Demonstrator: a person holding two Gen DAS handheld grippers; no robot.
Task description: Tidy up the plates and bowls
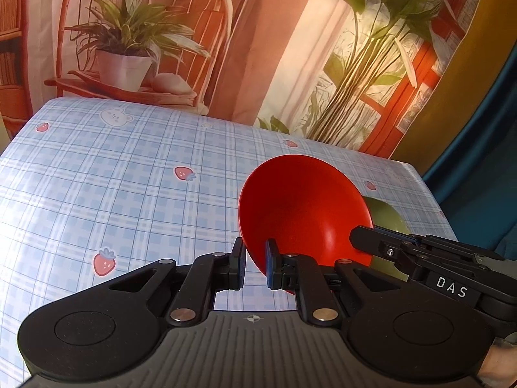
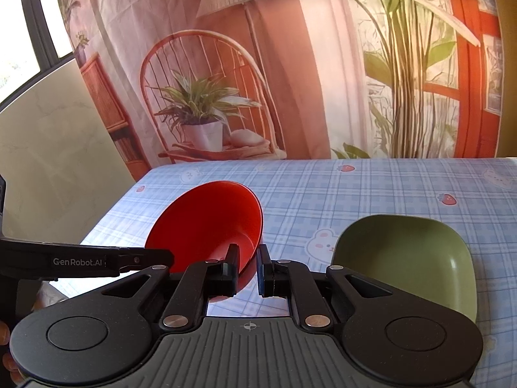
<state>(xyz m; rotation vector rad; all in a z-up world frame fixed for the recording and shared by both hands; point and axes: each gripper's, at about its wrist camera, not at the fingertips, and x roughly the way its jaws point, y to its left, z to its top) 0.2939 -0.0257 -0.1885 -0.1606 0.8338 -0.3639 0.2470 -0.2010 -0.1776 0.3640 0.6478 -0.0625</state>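
A red bowl [image 1: 303, 207] is held tilted above the table, its opening turned sideways. My left gripper [image 1: 255, 265] is shut on its near rim. My right gripper [image 2: 248, 268] is shut on the opposite rim of the same red bowl [image 2: 206, 223]; its arm [image 1: 420, 252] reaches in from the right in the left wrist view. A green square plate [image 2: 407, 258] lies flat on the table to the right of the bowl; in the left wrist view only a part of the green plate [image 1: 384, 216] shows behind the bowl.
The table wears a blue plaid cloth [image 1: 129, 174] with strawberry and bear prints. A printed backdrop [image 2: 290, 64] of a chair and plants hangs right behind the far edge. A pale wall [image 2: 48, 161] and a window stand at the left.
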